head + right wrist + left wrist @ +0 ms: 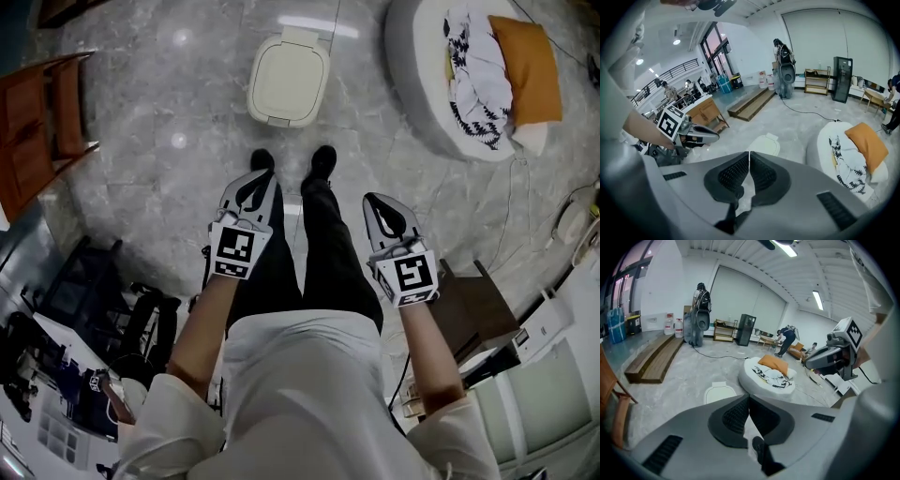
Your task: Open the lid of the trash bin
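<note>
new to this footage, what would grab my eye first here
The cream trash bin, lid closed, sits on the floor ahead of the person's shoes. Nearer, the left gripper and right gripper are held side by side, both with jaws together and empty. To the right lies a round grey cushion with an orange pillow.

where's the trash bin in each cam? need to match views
Head view: trash bin at top centre, lid down.
Left gripper view: trash bin left of centre, just below the middle.
Right gripper view: trash bin near centre, slightly low.
Shared landmark: orange pillow, right of the bin in all three.
</note>
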`<state>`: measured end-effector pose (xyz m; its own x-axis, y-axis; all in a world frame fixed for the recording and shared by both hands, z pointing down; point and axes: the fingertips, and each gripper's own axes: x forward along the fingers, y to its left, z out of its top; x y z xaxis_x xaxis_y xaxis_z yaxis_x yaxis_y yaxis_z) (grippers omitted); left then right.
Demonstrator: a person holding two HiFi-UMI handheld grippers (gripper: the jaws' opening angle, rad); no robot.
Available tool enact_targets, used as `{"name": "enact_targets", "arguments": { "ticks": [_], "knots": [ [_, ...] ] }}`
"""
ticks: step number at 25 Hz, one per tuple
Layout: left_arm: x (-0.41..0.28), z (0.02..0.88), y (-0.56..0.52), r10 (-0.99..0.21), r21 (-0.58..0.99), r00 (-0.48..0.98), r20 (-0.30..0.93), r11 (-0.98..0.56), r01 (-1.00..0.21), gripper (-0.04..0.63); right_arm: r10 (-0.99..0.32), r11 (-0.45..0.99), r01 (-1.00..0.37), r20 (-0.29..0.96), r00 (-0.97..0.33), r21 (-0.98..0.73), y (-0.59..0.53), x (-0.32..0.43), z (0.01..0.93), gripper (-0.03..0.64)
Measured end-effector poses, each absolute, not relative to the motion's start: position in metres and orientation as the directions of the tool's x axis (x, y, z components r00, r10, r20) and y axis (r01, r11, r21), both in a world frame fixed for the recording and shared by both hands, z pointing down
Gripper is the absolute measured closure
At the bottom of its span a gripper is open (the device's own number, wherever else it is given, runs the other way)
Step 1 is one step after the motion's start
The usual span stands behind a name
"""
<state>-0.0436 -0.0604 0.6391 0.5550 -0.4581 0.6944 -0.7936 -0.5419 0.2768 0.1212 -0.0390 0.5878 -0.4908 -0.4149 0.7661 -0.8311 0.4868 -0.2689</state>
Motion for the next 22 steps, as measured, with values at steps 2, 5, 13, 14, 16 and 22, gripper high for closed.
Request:
{"name": "enact_targets", "arguments": {
  "ticks": [2, 5, 13, 14, 16, 22],
  "knots": [
    [-0.039, 0.65, -0.06, -0.456, 0.274, 0.545, 0.704, -0.533, -0.8, 0.577, -0.398, 0.489, -0.825, 0.77, -0.499, -0.282, -0.039, 0.126, 0.599, 0.584],
    [-0.034, 0.668, -0.061, -0.458, 0.262, 0.527, 0.716, -0.524, -0.811, 0.577, -0.378, 0.494, -0.816, 0.772, -0.511, -0.299, -0.039, 0.13, 0.615, 0.584],
    [-0.025, 0.717, -0.063, -0.448, 0.247, 0.499, 0.742, -0.509, -0.824, 0.577, -0.352, 0.485, -0.807, 0.77, -0.532, -0.336, -0.047, 0.136, 0.657, 0.584],
    [-0.024, 0.723, -0.063, -0.447, 0.245, 0.496, 0.744, -0.509, -0.826, 0.577, -0.346, 0.485, -0.806, 0.771, -0.534, -0.34, -0.047, 0.136, 0.662, 0.584],
    [-0.024, 0.736, -0.065, -0.446, 0.242, 0.491, 0.748, -0.506, -0.828, 0.577, -0.335, 0.488, -0.802, 0.774, -0.537, -0.346, -0.048, 0.136, 0.674, 0.584],
    [-0.02, 0.767, -0.063, -0.442, 0.246, 0.489, 0.753, -0.5, -0.83, 0.577, -0.301, 0.498, -0.785, 0.774, -0.556, -0.37, -0.043, 0.136, 0.704, 0.584]
  ]
}}
